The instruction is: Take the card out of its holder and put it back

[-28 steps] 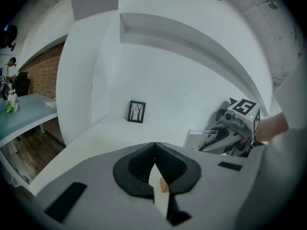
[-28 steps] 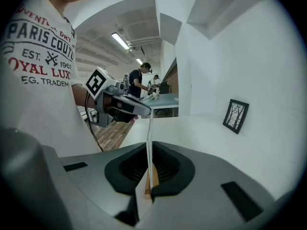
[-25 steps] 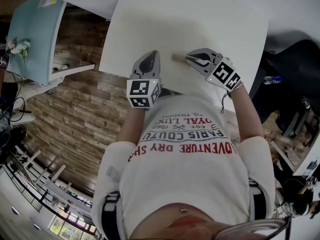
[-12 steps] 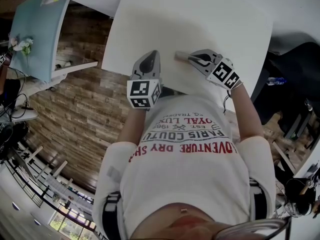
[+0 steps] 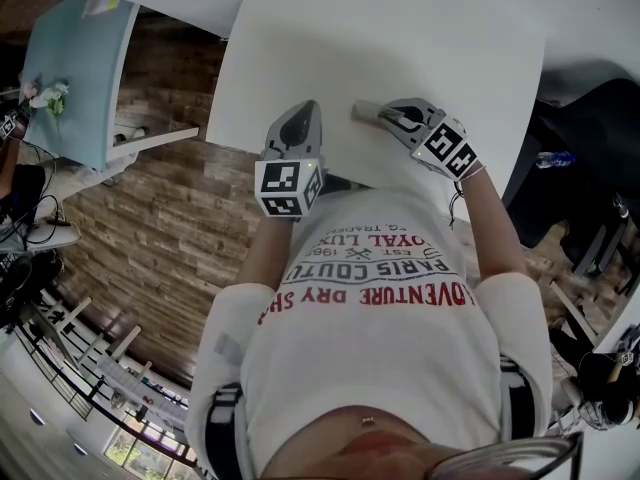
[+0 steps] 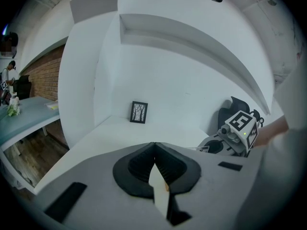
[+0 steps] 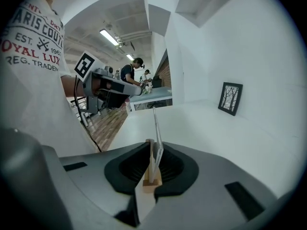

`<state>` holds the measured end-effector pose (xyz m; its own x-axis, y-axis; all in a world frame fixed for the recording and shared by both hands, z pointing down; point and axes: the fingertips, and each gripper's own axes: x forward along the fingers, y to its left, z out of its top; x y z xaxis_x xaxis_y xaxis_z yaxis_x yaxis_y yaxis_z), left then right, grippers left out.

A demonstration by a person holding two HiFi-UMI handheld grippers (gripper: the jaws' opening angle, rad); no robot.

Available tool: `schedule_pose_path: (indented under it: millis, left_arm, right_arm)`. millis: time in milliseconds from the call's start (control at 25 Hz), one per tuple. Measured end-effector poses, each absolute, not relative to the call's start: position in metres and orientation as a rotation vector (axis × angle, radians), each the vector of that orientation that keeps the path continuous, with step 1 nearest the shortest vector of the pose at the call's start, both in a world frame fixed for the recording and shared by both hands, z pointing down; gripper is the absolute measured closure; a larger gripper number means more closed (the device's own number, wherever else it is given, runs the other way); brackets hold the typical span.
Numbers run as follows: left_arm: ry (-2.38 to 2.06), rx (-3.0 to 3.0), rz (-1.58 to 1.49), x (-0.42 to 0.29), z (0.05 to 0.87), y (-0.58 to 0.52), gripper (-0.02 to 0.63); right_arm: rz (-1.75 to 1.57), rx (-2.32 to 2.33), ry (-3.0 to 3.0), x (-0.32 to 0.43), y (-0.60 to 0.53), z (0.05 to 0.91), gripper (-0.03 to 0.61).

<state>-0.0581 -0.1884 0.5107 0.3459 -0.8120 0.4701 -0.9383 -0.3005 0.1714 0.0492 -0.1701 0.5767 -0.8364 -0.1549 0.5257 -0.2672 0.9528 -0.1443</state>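
Both grippers sit marginally rightward versus earlier. Right gripper [image 7: 154, 153] jaws narrow, clamping wooden holder [image 7: 149, 178] with card [image 7: 156, 126]; left gripper [image 6: 154, 145] jaws closed, empty. Steady holder; draw card straight along slot.

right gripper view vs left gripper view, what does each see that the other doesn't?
Right gripper view only: the right gripper shut on the wooden holder, card standing in it. Left gripper view only: the left gripper's jaws shut, nothing between; the right gripper's marker cube. Both: framed picture, white table.
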Motion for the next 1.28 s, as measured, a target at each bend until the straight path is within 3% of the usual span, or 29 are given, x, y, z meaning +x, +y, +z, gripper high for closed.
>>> schedule_pose_path:
  millis: [400, 760, 1280]
  left_arm:
    - [-1.466, 2.302, 0.376, -0.055, 0.490, -0.195, 0.589]
    - [-1.360, 2.450, 0.330, -0.039, 0.463, -0.203, 0.589]
    - [-1.170, 2.588, 0.319, -0.016, 0.454, -0.191, 0.589]
  right_arm:
    - [0.301, 0.570, -2.658, 0.054, -0.184, 0.530, 0.540]
    - [0.374, 1.135, -2.736, 0.094, -0.201, 0.467, 0.540]
    - [0.475, 1.811, -2.353, 0.158, -0.159, 0.488, 0.551]
